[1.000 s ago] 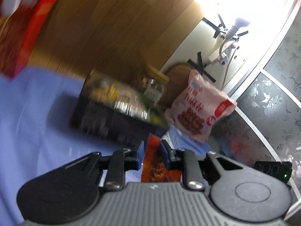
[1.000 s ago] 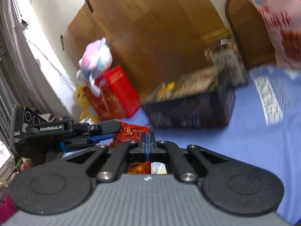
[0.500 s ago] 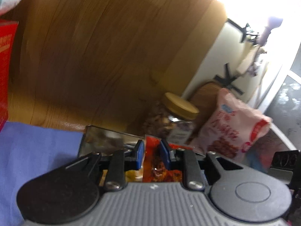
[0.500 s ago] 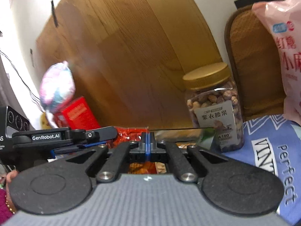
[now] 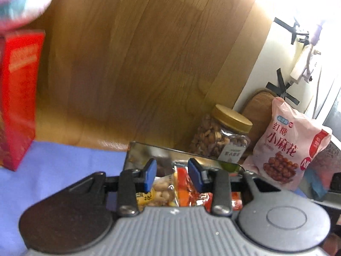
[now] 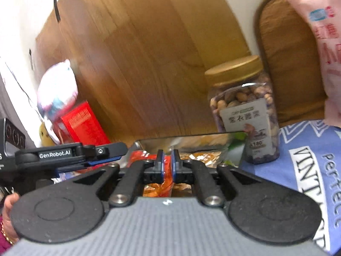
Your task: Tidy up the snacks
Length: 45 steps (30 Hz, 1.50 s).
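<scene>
1. Snacks are mostly gathered in a dark bin (image 5: pixel 149 149) with a shiny inner wall; small packets, among them a nut packet (image 5: pixel 162 189) and a red packet (image 5: pixel 187 183), lie inside it below both tools.
2. Left hand-held gripper (image 5: pixel 172 175) hangs over the bin; its jaws have just been opening and now stand apart, blue pads clear of the red packet beneath them, so I judge that packet released.
3. Right hand-held gripper (image 6: pixel 167 164) has also just been opening; only a narrow gap shows, with an orange-red packet (image 6: pixel 167 181) in it, and whether the pads press on it I cannot tell.
4. Left to do, as I judge it: a nut jar (image 6: pixel 245 115) with a gold lid stands just behind the bin, a pink bag (image 5: pixel 292 147) leans beside the jar, and a red box (image 5: pixel 19 98) stands well apart at the left.
5. Everything rests on a blue cloth (image 6: pixel 309 160) printed with white lettering; what it covers is not shown.
6. Behind rises a wooden panel (image 5: pixel 138 64), then a pale wall with taped cables; a plush toy (image 6: pixel 57 89) sits on the red box. Strong light washes out the upper right of the left view.
</scene>
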{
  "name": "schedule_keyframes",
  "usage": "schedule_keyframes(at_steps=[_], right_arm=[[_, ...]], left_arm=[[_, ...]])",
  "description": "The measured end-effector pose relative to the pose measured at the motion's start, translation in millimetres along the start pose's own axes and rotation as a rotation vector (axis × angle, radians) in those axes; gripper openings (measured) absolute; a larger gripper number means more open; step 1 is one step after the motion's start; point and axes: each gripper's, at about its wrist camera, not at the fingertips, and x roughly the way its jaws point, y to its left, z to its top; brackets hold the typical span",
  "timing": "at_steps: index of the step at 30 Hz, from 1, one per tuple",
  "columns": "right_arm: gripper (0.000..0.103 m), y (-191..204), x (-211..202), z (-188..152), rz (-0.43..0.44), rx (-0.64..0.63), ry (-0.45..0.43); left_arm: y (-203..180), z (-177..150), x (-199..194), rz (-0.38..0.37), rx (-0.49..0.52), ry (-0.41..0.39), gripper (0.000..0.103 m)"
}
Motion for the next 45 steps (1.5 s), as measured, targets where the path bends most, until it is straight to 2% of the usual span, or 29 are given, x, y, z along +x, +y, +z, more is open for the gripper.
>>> schedule_keyframes(at_steps=[6,9,14,19,21,25,31,34,40,43,44,45], right_arm=[[0.014,15.1,-43.3,-18.6,0.002,0.013,-0.045],[0.015,24.3,-61.8,-28.7,-0.011,0.013,-0.059],[0.021,31.8,-89.0,-49.3,-0.010,0.062,-0.065],[0.021,34.7,-114.3,-80.7,-0.011,0.143,-0.021],[0.021,37.9,-121.6,-92.7,-0.017,0.155,0.006],[0.021,46.4,-132.6,-110.0,-0.037,0.154,0.048],[0.022,55.6,-150.0,-125.8,-0.046,0.167,0.057],[0.029,62.5,-159.4,-132.1,-0.045,0.160,0.049],[0.032,74.4,-176.7,-145.8,-0.056,0.150,0.041],[0.037,81.7,-184.0,-154.0,-0.067,0.146,0.042],[0.038,85.1,-186.2,-156.9,-0.068,0.141,0.043],[0.040,88.0,-188.1,-159.2,-0.066,0.134,0.044]], left_arm=[[-15.2,-17.8,-36.4,0.032,0.021,0.008,0.034],[-18.8,-32.1,-56.4,0.021,0.003,0.013,0.034],[-17.2,-62.3,-85.5,0.010,-0.041,0.033,0.034],[-21.5,-100.6,-102.3,0.035,-0.051,0.092,0.034],[-26.9,-115.4,-108.0,0.051,-0.035,0.111,0.039],[-37.4,-136.4,-121.2,0.082,0.011,0.119,0.040],[-48.1,-153.8,-138.6,0.136,0.042,0.121,0.040],[-52.8,-162.6,-149.2,0.173,0.052,0.110,0.049],[-61.4,-180.7,-167.8,0.226,0.074,0.103,0.062],[-64.5,-186.2,-177.5,0.252,0.078,0.090,0.083],[-66.0,-187.6,-182.0,0.267,0.082,0.075,0.098],[-67.9,-188.8,-187.2,0.287,0.090,0.055,0.103]])
